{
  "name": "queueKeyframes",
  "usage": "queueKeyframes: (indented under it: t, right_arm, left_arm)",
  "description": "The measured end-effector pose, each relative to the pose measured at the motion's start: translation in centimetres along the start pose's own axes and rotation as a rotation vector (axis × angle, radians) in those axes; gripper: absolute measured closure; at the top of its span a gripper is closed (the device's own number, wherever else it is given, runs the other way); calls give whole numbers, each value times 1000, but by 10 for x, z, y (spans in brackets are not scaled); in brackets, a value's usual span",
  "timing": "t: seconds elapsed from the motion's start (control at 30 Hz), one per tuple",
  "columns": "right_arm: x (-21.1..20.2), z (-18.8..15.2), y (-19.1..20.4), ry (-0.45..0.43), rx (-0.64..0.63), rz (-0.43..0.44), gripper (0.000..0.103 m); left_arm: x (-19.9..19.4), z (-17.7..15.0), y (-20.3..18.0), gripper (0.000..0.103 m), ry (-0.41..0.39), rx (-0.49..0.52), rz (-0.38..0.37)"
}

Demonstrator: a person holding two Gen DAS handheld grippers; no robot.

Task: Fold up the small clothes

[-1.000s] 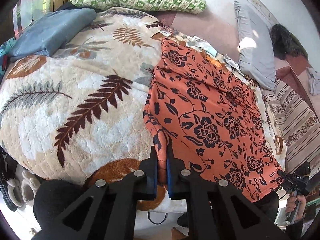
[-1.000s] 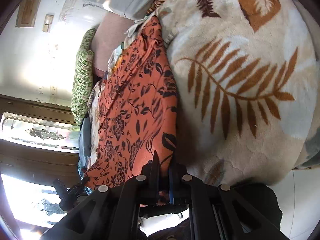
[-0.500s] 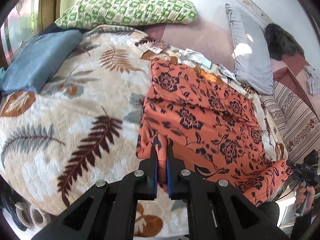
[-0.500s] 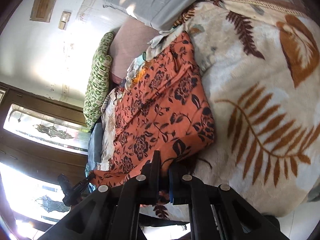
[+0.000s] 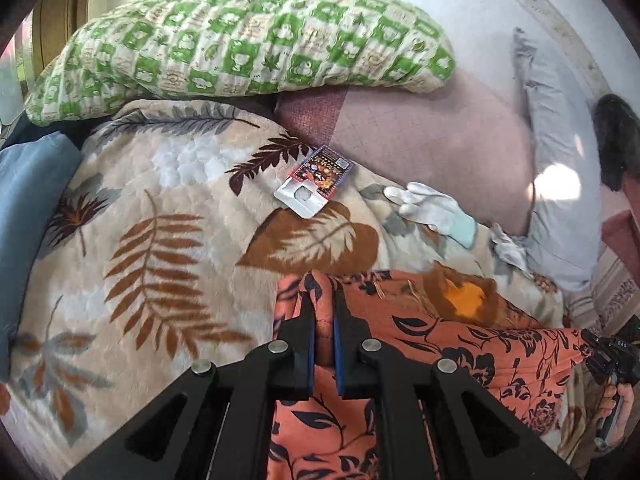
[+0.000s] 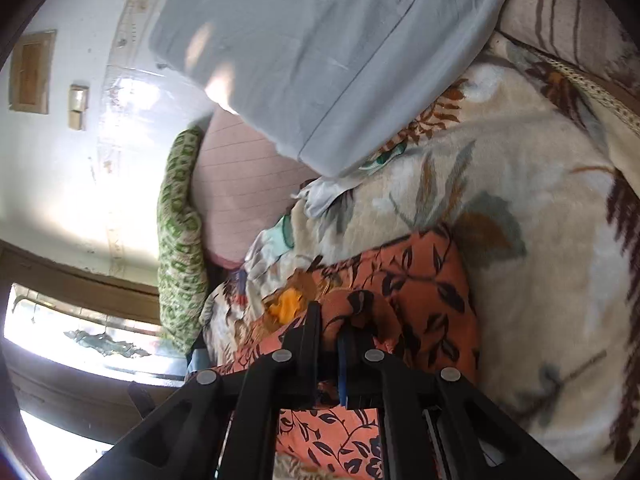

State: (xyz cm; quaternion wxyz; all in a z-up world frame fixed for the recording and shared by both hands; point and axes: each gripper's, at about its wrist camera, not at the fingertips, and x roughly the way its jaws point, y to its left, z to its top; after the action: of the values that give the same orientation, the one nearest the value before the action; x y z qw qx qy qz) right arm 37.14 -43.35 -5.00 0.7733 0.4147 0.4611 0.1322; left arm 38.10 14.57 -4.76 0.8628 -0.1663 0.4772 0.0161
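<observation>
The left tool [image 5: 322, 320] is clamped on a corner of the orange floral garment [image 5: 460, 344]; a fold of cloth stands up between its two fingers. The right tool [image 6: 330, 328] is clamped on another corner of the same garment, and the cloth bunches over its tips. In the left wrist view the right tool shows at 4 o'clock, at the end of the raised hem.

The garment lies on the leaf-patterned blanket [image 5: 160, 248] of the bed. Its near edge is lifted and carried over the far part, so the cloth is doubled. An orange tag or lining [image 5: 466, 294] shows near the far edge.

Beyond it, at 12 o'clock, a small printed packet [image 5: 316, 184] lies on the blanket, and a white glove [image 5: 432, 210] at 1 o'clock. A green checked pillow [image 5: 248, 36] and a grey pillow [image 6: 328, 56] rest at the head.

The step in hand seems to be the first fold, hem to top. Next, both tools probably need to lower the two corners evenly onto the far edge and then release.
</observation>
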Motion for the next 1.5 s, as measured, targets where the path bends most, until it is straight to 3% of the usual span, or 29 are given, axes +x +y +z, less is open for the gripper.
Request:
queueKeyframes:
  t: [0.1,0.17,0.2,0.3,0.33,0.4,0.43,0.47,0.5,0.6,0.67,0.77,0.83,0.9,1.0,1.13,1.27,1.4,1.5]
  right_arm:
    - [58,26,-26,55,67,-87,92]
    - [80,31,-50,65,137,-112,93]
    - [84,32,-57,60,160,-86,90]
    - [83,34,-66,48,151,-16,87]
    - [81,36,-67,45,147,1,85]
    - [72,37,-67,28,142,30,72]
    - [67,37,-66,21,148,55,46]
    - [59,37,-66,-2,153,63,12]
    - [49,37,-66,-45,160,37,9]
    - [12,36,-80,-177,253,-56,10]
    - [-8,30,-74,-205,209,-95,10]
    - [-10,2,-38,-107,40,-15,10]
    - [10,-24,-14,6,-15,88,10]
    - [42,-46,7,105,-45,133,10]
    - [104,-72,31,259,-83,135,10]
    - [168,-81,44,356,-94,82,10]
    - [188,-53,65,307,-104,106,9]
    - [181,5,67,69,-9,115,10]
    - [171,9,59,44,16,112,10]
  left_arm:
    - [71,18,2,95,115,-54,76]
    - [98,21,13,94,167,-126,74]
    - [100,25,18,86,139,-146,72]
    - [92,32,32,46,67,-171,79]
    - [86,34,40,40,45,-190,82]
    - [72,36,56,39,8,-228,97]
    - [63,36,63,39,-6,-240,100]
    - [53,36,69,39,-21,-247,106]
    - [40,35,74,39,-44,-250,109]
    - [-2,21,72,38,-110,-208,90]
    - [-25,5,62,37,-126,-145,65]
    - [-46,-38,26,35,-128,-12,14]
    - [-44,-71,-3,34,-122,87,-7]
    - [-35,-99,-28,34,-105,158,-19]
    - [-13,-125,-52,34,-73,229,20]
    - [14,-139,-54,34,-1,256,49]
    - [21,-140,-45,34,-1,225,41]
    - [16,-132,-38,34,-14,181,9]
    - [6,-123,-25,34,-47,153,10]
